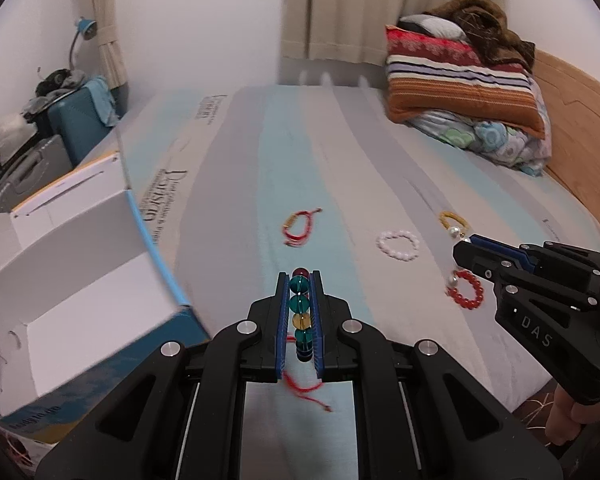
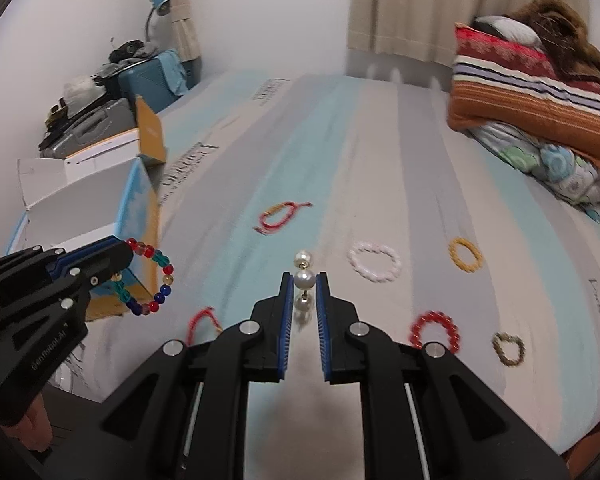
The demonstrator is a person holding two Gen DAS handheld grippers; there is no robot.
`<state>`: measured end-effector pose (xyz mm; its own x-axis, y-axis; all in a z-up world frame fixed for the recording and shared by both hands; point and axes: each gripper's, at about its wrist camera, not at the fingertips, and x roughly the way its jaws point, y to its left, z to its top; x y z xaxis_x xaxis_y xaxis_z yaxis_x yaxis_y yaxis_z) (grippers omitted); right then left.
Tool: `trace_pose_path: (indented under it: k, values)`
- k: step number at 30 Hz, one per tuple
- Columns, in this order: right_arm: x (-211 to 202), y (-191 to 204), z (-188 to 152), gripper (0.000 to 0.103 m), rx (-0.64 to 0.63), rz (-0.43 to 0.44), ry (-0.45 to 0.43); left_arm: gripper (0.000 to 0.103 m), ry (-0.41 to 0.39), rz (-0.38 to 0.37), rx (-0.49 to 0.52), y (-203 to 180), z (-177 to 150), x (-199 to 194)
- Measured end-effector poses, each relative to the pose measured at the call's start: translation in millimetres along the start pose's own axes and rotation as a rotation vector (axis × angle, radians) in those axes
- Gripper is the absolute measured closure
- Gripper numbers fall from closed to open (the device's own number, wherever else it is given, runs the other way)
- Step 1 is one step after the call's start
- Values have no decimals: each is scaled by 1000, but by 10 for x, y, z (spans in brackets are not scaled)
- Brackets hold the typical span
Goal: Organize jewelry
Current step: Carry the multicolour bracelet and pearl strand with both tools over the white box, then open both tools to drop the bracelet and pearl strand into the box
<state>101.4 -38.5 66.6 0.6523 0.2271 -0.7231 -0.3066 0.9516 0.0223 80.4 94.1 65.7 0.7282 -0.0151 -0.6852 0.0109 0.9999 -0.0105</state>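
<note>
My left gripper (image 1: 300, 277) is shut on a multicoloured bead bracelet (image 1: 300, 303), which stands edge-on between the blue pads. From the right wrist view, that bracelet (image 2: 165, 290) hangs as a loop from the left gripper (image 2: 125, 255), in front of the open box (image 2: 80, 200). My right gripper (image 2: 304, 278) is shut on a short string of pearls (image 2: 304, 279). In the left wrist view the right gripper (image 1: 465, 246) sits at the right with pearls (image 1: 455, 232) dangling from its tip. Both grippers are above the striped mattress (image 1: 260, 160).
Loose on the mattress lie a red cord bracelet (image 2: 265, 216), a white bead bracelet (image 2: 352, 260), a yellow one (image 2: 453, 254), a red bead one (image 2: 434, 315), an olive one (image 2: 497, 350) and another red cord (image 2: 198, 320). Folded bedding (image 1: 460, 88) is piled far right. Suitcases (image 1: 76, 128) stand left.
</note>
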Motion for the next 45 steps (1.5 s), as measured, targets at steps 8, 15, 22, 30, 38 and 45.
trace_pose_path:
  k: [8, 15, 22, 30, 38, 45]
  values:
    - [90, 583, 251, 92, -51, 55, -11, 94, -21, 62, -51, 524, 88, -150]
    - [201, 1091, 448, 92, -92, 107, -13, 94, -27, 111, -92, 964, 102, -255]
    - [303, 1548, 596, 92, -144, 151, -9, 94, -28, 169, -134, 1370, 70, -367]
    - [515, 2160, 717, 92, -241, 217, 12, 94, -23, 242, -196, 1882, -39, -478]
    - [861, 2621, 703, 92, -294, 270, 103, 94, 48, 303, -279, 2420, -274, -406]
    - [1147, 2847, 585, 92, -331, 277, 185, 94, 133, 313, -351, 2705, -524, -236]
